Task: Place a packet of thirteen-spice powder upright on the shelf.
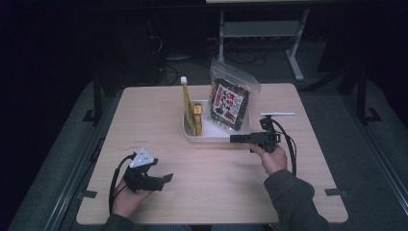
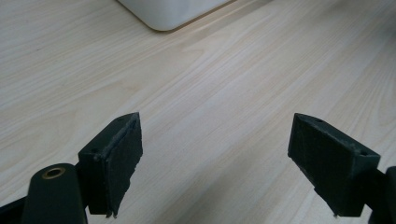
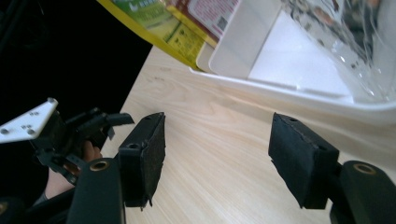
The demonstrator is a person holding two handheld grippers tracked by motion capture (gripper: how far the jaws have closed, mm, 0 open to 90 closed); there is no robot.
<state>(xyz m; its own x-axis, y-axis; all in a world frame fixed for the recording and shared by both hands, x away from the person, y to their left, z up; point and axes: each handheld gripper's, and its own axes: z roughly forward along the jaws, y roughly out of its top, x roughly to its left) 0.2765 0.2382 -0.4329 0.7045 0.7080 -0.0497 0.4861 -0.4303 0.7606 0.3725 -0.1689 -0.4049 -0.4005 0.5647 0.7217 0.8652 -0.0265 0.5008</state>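
A white tray stands at the middle of the wooden table. A clear snack bag with dark contents leans in its right half, and a tall yellow pouch stands at its left wall. My right gripper lies level just in front of the tray's front wall, pointing left, open with nothing between its jaws. The right gripper view shows the tray wall, the yellow pouch and the clear bag close ahead. My left gripper rests open near the front left over bare wood.
A thin white strip lies on the table right of the tray. The tray's corner sits far ahead in the left gripper view. Light wood stretches between the two hands. Dark floor and a white frame lie beyond the table's far edge.
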